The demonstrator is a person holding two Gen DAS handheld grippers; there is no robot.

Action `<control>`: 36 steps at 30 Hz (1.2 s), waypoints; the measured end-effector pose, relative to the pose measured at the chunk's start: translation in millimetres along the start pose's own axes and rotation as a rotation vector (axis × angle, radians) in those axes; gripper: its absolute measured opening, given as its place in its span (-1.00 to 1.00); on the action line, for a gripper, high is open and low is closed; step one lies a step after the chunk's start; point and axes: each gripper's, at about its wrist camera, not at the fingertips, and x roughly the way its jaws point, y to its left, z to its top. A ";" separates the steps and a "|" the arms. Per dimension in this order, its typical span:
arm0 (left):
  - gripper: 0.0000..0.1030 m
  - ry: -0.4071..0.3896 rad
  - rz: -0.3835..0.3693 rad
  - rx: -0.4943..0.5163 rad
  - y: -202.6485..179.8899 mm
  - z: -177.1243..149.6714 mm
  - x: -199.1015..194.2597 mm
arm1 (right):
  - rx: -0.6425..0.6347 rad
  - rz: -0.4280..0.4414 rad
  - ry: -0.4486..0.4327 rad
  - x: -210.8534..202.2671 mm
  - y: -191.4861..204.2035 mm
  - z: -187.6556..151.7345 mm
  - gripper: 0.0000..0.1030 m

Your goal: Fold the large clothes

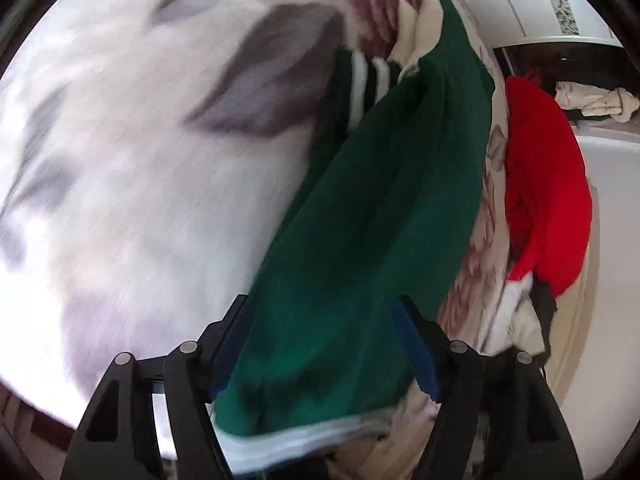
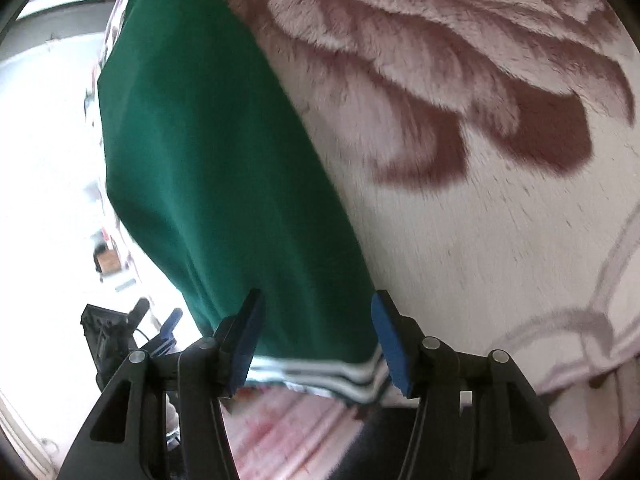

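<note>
**Green garment between spread jaws**

Blue-padded jaws of the left gripper [image 1: 324, 320] and right gripper [image 2: 316, 308] stand released, the green garment [image 1: 384, 200] lying between them without being pinched. Dark green with white-striped trim, it stretches lengthwise away from both cameras across the floral blanket [image 2: 480, 200].
</note>
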 end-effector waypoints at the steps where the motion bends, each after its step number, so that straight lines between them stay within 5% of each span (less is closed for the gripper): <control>1: 0.31 -0.010 0.024 0.016 -2.1 6.1 8.2 | 0.009 0.014 0.005 -5.4 -15.2 6.6 0.11; 4: 0.29 -0.029 0.067 0.081 -11.9 11.8 22.6 | -0.044 -0.019 0.002 7.7 5.1 14.3 0.11; 8: -0.71 -0.019 0.139 0.155 -13.6 -4.0 26.7 | -0.108 -0.063 -0.022 18.3 28.6 9.9 0.04; 10: -0.85 -0.033 0.161 0.156 -16.1 -8.8 32.2 | -0.120 -0.113 -0.027 18.4 33.3 8.5 -0.70; 11: -0.85 -0.035 0.166 0.142 -9.6 -7.3 33.2 | -0.120 -0.140 -0.033 18.5 32.4 8.4 -0.83; 14: -0.82 0.000 0.155 0.073 25.1 0.7 39.8 | -0.091 -0.197 -0.033 20.1 29.9 13.4 -0.92; 20: -0.74 0.070 0.070 0.086 16.0 -1.2 21.4 | -0.049 -0.117 0.047 16.9 33.8 24.9 -0.86; 21: -0.66 0.084 0.052 0.074 19.3 -4.5 17.3 | -0.037 -0.099 0.062 14.6 31.4 24.9 -0.68; 22: -0.39 0.105 0.032 0.056 26.5 -10.7 11.5 | -0.027 -0.089 0.082 14.7 30.8 24.8 -0.25; 23: 0.07 0.118 0.019 0.043 33.8 -16.5 7.2 | -0.022 -0.077 0.093 14.5 28.1 22.5 -0.03; 24: 0.29 0.127 0.010 0.026 42.3 -26.9 3.5 | -0.019 -0.067 0.105 14.6 23.2 21.6 0.22; 25: 0.42 0.138 0.003 0.010 51.7 -39.1 4.1 | -0.010 -0.064 0.138 18.3 16.5 16.6 0.23; 30: 0.42 0.265 -0.013 -0.033 69.3 -97.7 23.3 | 0.055 -0.026 0.267 40.5 -12.7 -23.1 0.20; 31: 0.38 0.265 0.014 -0.015 65.9 -107.1 25.1 | 0.053 -0.030 0.243 39.8 -14.1 -33.0 -0.26; 32: 0.04 0.250 0.042 0.004 59.0 -109.8 22.7 | 0.046 -0.051 0.228 43.4 -14.0 -41.7 -0.59; 34: -0.75 0.205 0.098 0.043 48.1 -117.9 18.1 | 0.037 -0.067 0.194 43.2 -8.4 -54.0 -0.74; 36: -0.86 0.134 0.066 0.034 35.6 -122.6 2.5 | 0.008 -0.081 0.178 36.1 -2.0 -59.2 -0.78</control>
